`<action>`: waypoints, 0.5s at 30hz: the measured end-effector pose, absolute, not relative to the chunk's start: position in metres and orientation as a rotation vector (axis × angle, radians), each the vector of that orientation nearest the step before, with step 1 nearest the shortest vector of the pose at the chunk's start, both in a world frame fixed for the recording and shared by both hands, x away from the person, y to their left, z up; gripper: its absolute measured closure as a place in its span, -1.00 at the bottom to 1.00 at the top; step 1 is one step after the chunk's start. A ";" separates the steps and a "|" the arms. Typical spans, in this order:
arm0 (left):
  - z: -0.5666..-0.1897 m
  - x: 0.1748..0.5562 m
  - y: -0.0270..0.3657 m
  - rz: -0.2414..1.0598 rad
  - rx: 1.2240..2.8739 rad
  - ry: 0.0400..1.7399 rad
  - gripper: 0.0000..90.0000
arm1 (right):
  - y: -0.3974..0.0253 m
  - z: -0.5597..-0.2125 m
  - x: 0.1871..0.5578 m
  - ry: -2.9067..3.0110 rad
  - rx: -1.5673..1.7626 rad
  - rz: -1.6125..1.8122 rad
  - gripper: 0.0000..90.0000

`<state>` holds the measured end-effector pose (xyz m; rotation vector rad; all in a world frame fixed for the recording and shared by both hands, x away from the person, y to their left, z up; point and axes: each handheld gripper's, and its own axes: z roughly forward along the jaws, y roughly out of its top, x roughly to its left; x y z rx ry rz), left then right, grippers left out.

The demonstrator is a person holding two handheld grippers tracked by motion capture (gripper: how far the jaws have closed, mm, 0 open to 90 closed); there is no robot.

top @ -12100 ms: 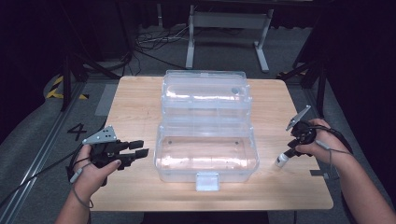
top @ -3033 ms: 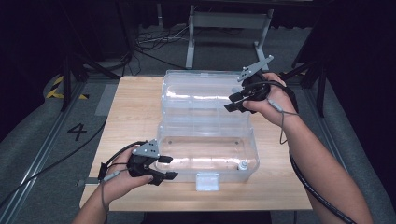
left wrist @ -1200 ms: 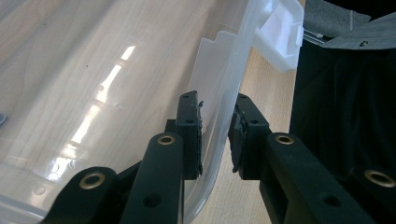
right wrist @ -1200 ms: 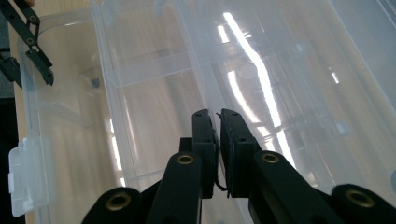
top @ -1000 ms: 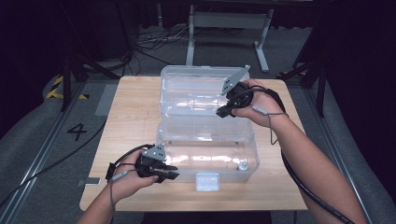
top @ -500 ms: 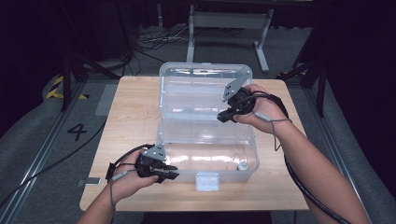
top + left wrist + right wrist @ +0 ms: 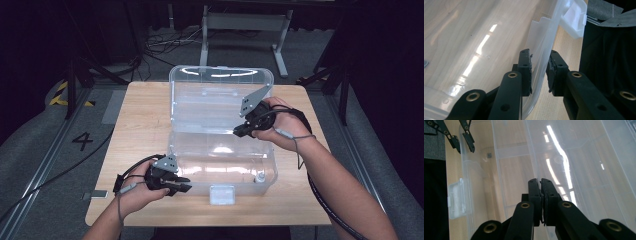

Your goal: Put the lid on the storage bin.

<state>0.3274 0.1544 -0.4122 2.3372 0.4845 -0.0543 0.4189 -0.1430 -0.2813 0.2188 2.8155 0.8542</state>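
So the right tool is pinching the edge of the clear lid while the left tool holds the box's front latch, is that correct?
Not quite. The left tool sits at the near left rim of the clear box, its jaws either side of the wall, as the left gripper view shows; the front latch is untouched. The right tool does pinch the clear lid at its edge.

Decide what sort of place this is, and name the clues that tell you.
Probably a lab or studio for recording handling work: a lone wooden table on grey carpet, cables trailing over the floor, a metal stand behind, and dark surroundings.
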 end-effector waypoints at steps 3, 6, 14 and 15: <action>-0.412 0.327 0.154 -0.053 2.338 0.485 0.67 | -0.143 -0.282 0.415 2.819 0.207 0.849 0.96; -0.412 0.327 0.154 -0.054 2.338 0.486 0.67 | -0.143 -0.282 0.413 2.818 0.213 0.849 0.96; -0.412 0.327 0.154 -0.052 2.339 0.487 0.67 | -0.143 -0.284 0.403 2.822 0.200 0.842 0.96; -0.412 0.327 0.154 -0.052 2.339 0.486 0.67 | -0.143 -0.285 0.403 2.824 0.196 0.841 0.96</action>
